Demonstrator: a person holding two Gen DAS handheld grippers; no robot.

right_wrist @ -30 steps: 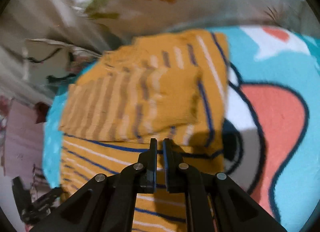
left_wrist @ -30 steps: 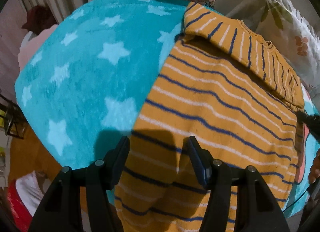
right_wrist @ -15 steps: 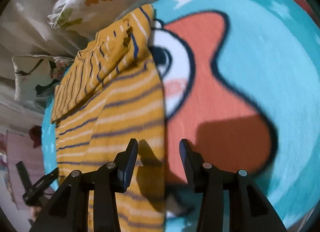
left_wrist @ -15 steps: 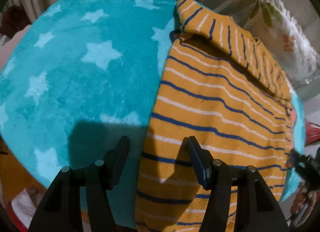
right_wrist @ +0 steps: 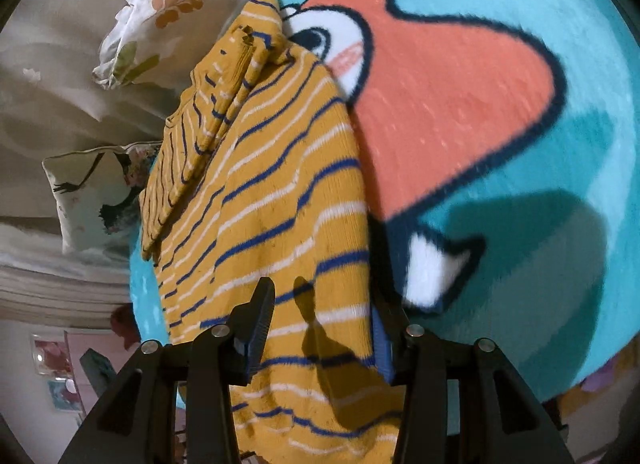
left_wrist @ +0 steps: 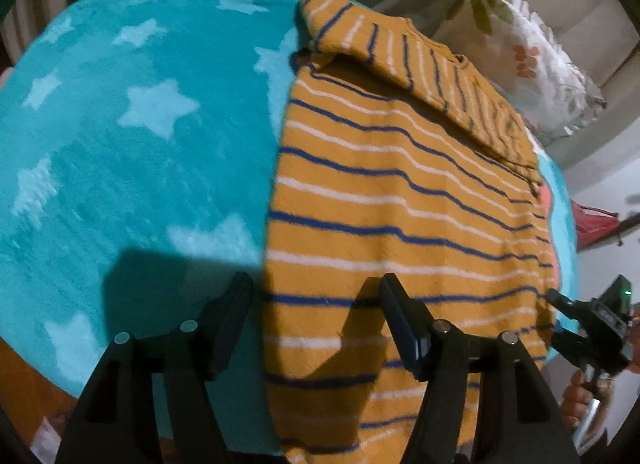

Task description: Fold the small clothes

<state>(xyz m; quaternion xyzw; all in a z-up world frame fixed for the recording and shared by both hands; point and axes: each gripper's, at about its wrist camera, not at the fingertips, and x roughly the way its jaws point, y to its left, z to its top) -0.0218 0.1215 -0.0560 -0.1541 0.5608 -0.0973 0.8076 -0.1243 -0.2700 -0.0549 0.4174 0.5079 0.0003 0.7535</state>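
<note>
While the striped sweater (left_wrist: pixel 400 203) is laid flat on the teal blanket (left_wrist: pixel 120 143), its top part is seen folded down over the body along the far edge, toward the pillows. The sweater is mustard-yellow with blue and white stripes; its hem end is draped over the near edge of the blanket in both views. The left gripper (left_wrist: pixel 316 320) is held with jaws wide apart, nothing clamped; the sweater's left side edge is seen between the jaws, one finger (left_wrist: pixel 230 320) over bare blanket and the other over the knit. Contact with the fabric cannot be told. The right gripper (right_wrist: pixel 324 328) is likewise spread apart and empty, and the sweater's right side edge (right_wrist: pixel 360 223) is framed just inside its right finger. It is also caught in the left wrist view (left_wrist: pixel 592 328), near the sweater's right hem corner. A red fish print (right_wrist: pixel 440 103) on the blanket is seen just beside the sweater's right edge, white stars (left_wrist: pixel 158 107) off its left edge. A leaf-print pillow (left_wrist: pixel 520 47) and a second pillow (right_wrist: pixel 92 191) are seen beyond the blanket's far edge.
</note>
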